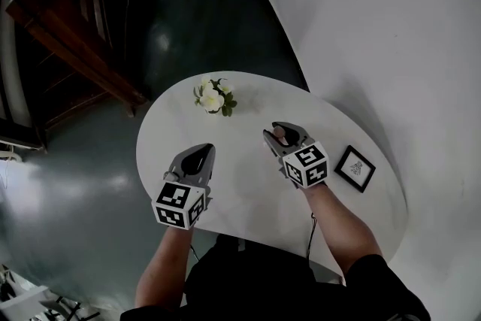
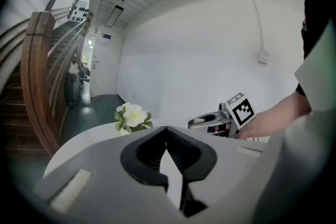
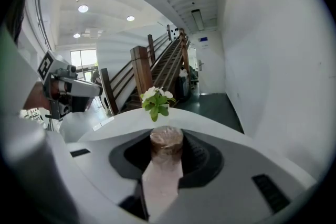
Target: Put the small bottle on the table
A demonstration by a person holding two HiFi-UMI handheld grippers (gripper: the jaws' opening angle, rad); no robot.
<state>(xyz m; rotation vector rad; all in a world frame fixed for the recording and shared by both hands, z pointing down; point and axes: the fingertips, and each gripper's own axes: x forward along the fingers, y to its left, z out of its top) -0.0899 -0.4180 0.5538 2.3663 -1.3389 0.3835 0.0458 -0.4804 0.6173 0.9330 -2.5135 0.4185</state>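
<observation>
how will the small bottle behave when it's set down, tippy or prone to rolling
The small bottle looks slim and round, so it would probably roll if laid sideways on the table. Stood upright, it may tip easily. It seems rigid: the right gripper clamps it without visible denting.

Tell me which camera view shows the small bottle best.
The right gripper view: the small bottle sits mid-frame, clamped in the right gripper, its brownish top visible. The head view shows only a sliver of it from above. The left gripper view shows that gripper side-on, the bottle not discernible.
</observation>
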